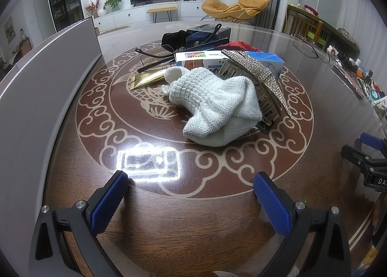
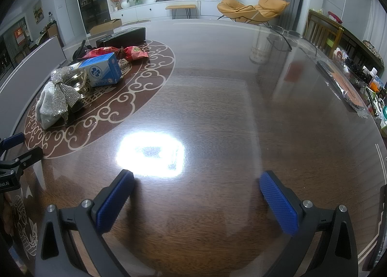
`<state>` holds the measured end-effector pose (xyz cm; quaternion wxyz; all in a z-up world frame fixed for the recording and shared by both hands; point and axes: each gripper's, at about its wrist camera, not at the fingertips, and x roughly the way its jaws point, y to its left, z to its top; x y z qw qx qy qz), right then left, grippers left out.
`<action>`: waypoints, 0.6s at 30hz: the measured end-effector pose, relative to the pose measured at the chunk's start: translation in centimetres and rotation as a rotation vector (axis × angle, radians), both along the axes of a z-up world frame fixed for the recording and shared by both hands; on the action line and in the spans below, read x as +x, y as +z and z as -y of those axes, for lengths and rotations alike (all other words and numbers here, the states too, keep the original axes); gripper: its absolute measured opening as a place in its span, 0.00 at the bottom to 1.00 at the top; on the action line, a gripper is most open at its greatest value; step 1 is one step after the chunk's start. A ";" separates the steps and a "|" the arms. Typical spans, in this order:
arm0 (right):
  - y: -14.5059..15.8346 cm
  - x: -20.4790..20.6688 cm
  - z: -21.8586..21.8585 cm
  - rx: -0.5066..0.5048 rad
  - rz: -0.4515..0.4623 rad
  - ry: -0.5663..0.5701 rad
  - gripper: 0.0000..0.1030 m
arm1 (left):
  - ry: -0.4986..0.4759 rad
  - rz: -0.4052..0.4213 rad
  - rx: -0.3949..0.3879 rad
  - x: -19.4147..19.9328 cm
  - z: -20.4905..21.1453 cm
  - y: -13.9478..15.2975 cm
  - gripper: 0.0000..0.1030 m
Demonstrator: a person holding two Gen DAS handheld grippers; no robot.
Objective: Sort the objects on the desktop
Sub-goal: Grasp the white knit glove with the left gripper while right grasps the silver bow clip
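Note:
A pile of objects lies on the round pattern of the table. In the left wrist view a white knitted glove (image 1: 215,102) lies nearest, with a rhinestone hair claw (image 1: 256,71) against its right side, a gold sachet (image 1: 147,78), a white-and-blue box (image 1: 217,59), dark glasses (image 1: 183,42) and a black box (image 1: 208,32) behind. My left gripper (image 1: 191,192) is open and empty, just short of the glove. My right gripper (image 2: 196,192) is open and empty over bare table, well right of the pile; the blue box (image 2: 104,69), hair claw (image 2: 65,93) and red snack packets (image 2: 116,53) lie at its far left.
A grey upright panel (image 1: 43,83) runs along the table's left side. Clear glasses (image 2: 280,37) lie at the far right of the table. A foil packet (image 2: 343,86) and cluttered small items (image 2: 372,83) line the right edge. The right gripper shows at the left view's right edge (image 1: 370,163).

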<state>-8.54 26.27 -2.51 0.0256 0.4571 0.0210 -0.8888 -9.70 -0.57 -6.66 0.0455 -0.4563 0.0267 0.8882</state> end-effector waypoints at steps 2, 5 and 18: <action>0.0 0.0 0.0 -0.002 0.000 0.000 1.00 | 0.004 0.000 -0.001 0.4 0.3 0.0 1.00; 0.0 0.4 0.8 0.000 -0.001 0.030 1.00 | 0.017 0.006 0.006 1.0 1.0 0.1 1.00; -0.4 0.7 2.2 -0.001 0.000 0.055 1.00 | 0.013 -0.049 0.146 -5.6 -0.2 0.9 0.96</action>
